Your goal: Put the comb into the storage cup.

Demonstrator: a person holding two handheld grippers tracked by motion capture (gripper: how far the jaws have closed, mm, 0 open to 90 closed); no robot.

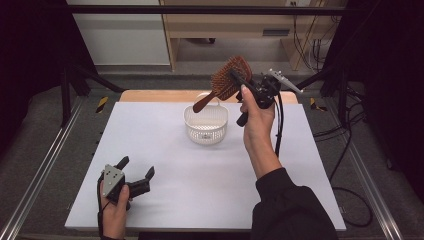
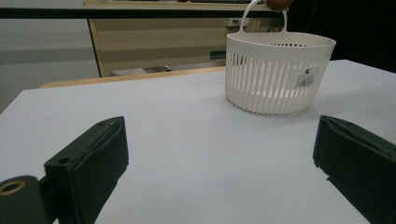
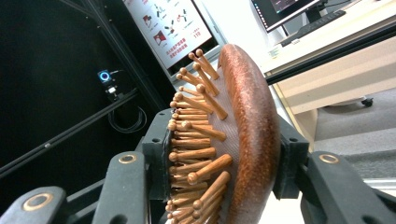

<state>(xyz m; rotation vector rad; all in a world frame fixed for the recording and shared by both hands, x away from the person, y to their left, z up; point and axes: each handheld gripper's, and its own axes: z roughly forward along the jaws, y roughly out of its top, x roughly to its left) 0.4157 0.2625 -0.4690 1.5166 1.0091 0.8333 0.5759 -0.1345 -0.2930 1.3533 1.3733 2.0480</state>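
Your right gripper (image 1: 240, 82) clamps the hairbrush (image 1: 227, 80) by its head, raised above the basket (image 1: 206, 125), handle apparently pointing down. Lower it handle-first into the centre before releasing. Your left gripper (image 1: 136, 167) rests open-jawed and empty on the table (image 1: 210, 185).

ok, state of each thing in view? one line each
hairbrush: held in the air above the basket, clamped by its head, handle pointing down toward the basket
basket: upright on the table, handle up, looks empty
right gripper: shut on the hairbrush, raised
left gripper: open, holding nothing, low over the near left of the table
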